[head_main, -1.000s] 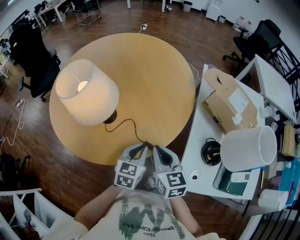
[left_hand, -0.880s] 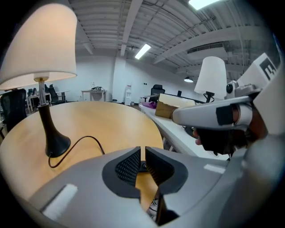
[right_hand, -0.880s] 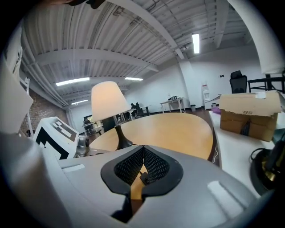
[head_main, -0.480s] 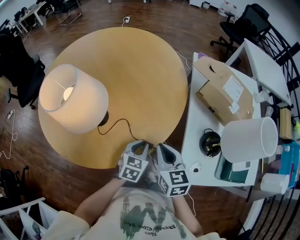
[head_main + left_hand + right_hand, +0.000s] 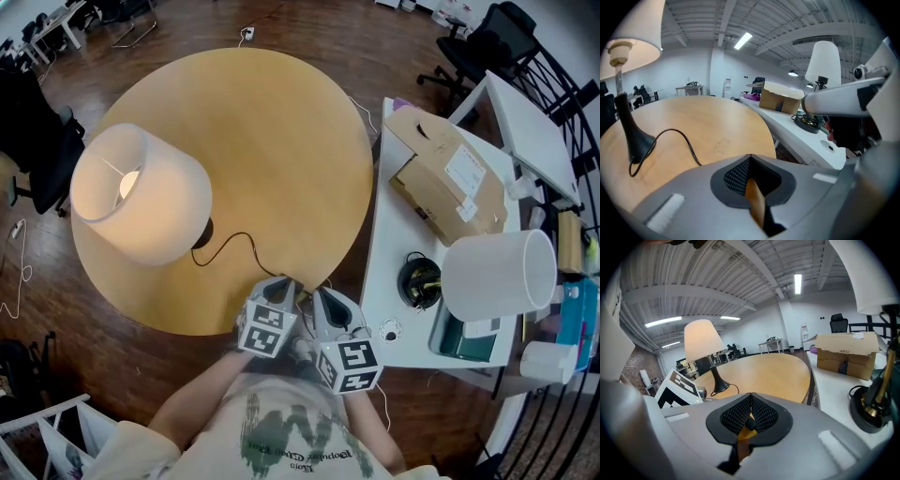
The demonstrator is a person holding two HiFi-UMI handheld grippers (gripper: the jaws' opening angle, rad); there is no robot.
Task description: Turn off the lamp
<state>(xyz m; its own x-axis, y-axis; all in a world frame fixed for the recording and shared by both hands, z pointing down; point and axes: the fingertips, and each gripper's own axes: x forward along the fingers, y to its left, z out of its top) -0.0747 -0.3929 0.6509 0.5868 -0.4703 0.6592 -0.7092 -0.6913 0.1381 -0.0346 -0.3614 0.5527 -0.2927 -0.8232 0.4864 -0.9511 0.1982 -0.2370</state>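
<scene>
Head view steeply down over the round table [image 5: 281,141], both gripper views low at its near edge, facing across it, sharing the lamp [image 5: 141,192].

Cream lamp shade [image 5: 141,192], blk cord [image 5: 239,246], tan wood table [image 5: 272,131], wht desk [image 5: 394,281]

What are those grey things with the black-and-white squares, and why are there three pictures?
They are two grippers, like big tongs, that a person holds: the left gripper and the right gripper. The cubes with squares are part of them. One picture comes from a camera on the person's head, looking down. The other two come from cameras riding on each gripper. On the round table stands a lit lamp; its black cord runs toward the grippers. Both grippers have their tips together. A small dark bit sits behind the right one's tips, maybe the cord; I cannot tell.
</scene>
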